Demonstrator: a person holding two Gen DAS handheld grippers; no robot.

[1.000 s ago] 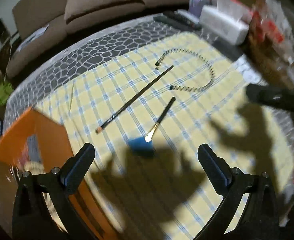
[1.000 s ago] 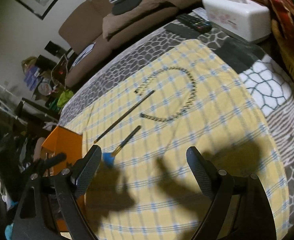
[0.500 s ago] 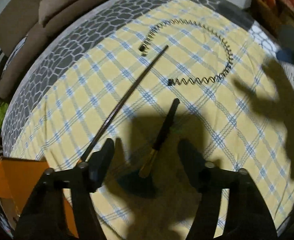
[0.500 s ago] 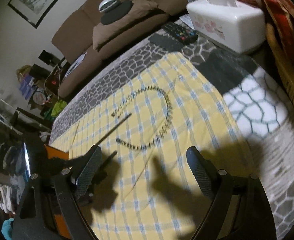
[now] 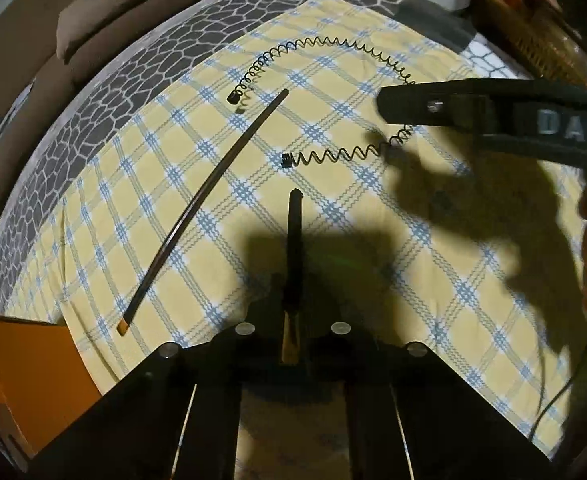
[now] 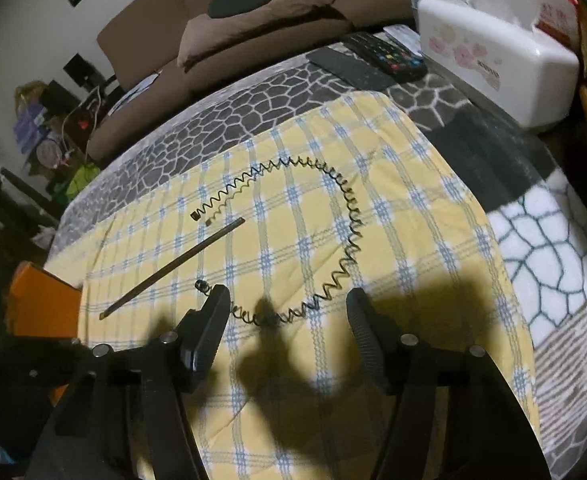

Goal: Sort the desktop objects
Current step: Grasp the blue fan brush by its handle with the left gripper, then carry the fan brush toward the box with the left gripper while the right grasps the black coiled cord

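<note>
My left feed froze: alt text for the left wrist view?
The left gripper is shut on the small brush on the yellow checked cloth. A long dark stick lies left; beyond, a black spiral headband under the right gripper.

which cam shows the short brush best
Left wrist view: the short brush runs up the middle, clamped between the shut left gripper fingers. Right wrist view doesn't show it; only the coiled headband and long stick.

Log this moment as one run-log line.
left hand-held gripper: shut on brush | right hand-held gripper: open, closing above spiral headband | long stick: on cloth
</note>
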